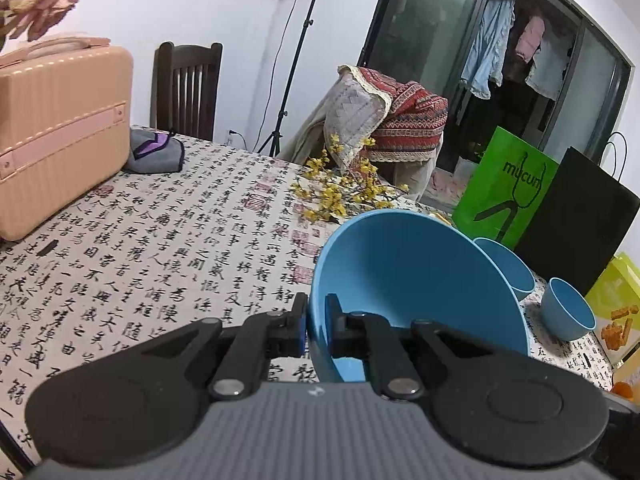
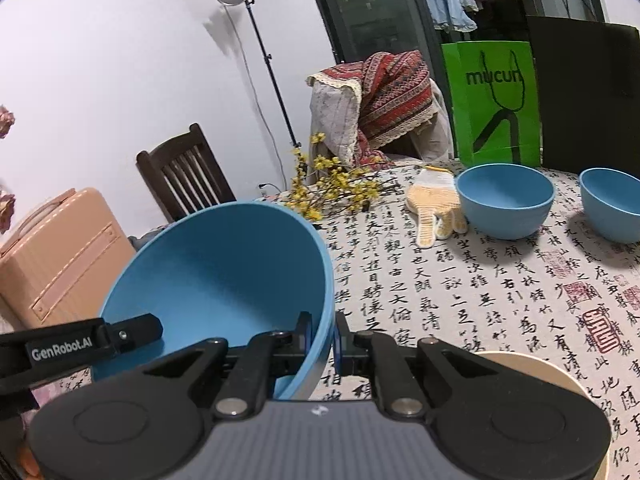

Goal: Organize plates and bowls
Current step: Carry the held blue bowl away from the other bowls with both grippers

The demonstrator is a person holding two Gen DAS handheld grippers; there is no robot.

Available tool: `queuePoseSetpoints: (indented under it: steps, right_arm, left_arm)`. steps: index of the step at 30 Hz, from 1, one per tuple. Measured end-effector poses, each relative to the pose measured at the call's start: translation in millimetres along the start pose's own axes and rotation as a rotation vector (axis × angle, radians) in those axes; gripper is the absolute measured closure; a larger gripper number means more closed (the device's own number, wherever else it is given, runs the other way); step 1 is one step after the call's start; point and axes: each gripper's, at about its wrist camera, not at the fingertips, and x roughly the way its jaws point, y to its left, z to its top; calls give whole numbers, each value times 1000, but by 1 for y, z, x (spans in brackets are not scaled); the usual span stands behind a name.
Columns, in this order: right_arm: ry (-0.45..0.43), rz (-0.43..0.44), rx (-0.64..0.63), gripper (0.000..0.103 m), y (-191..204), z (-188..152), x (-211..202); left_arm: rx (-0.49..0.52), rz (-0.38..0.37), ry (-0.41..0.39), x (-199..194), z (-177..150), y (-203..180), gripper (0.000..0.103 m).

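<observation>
Both grippers hold a large blue bowl [image 1: 408, 280] by its rim, tipped so that its inside faces the cameras. My left gripper [image 1: 316, 324] is shut on the bowl's left rim, one finger inside and one outside. My right gripper [image 2: 324, 340] is shut on the right rim of the same bowl [image 2: 224, 272]. In the right wrist view the left gripper [image 2: 132, 330] reaches in from the left edge. Two smaller blue bowls [image 2: 504, 204] [image 2: 612, 204] stand upright farther back on the table; the left wrist view shows them at right [image 1: 508, 264] [image 1: 568, 308]. A beige plate [image 2: 540, 364] lies close by on the right.
The table wears a calligraphy-print cloth [image 1: 180, 248]. A peach suitcase [image 1: 60, 132] and a grey pouch [image 1: 156, 152] sit at its far left. Yellow flower sprigs [image 2: 336, 188] and a knit glove [image 2: 432, 208] lie mid-table. Green [image 2: 496, 104] and black [image 1: 580, 216] bags stand behind the bowls.
</observation>
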Motion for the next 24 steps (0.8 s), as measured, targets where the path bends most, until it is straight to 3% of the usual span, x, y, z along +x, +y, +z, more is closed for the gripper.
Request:
queuePoseSetpoints:
  steps: [24]
  right_arm:
    - [30,82,-46,93,55,-26,1]
  left_arm:
    - [-31,41,-33,-29,-10,56,93]
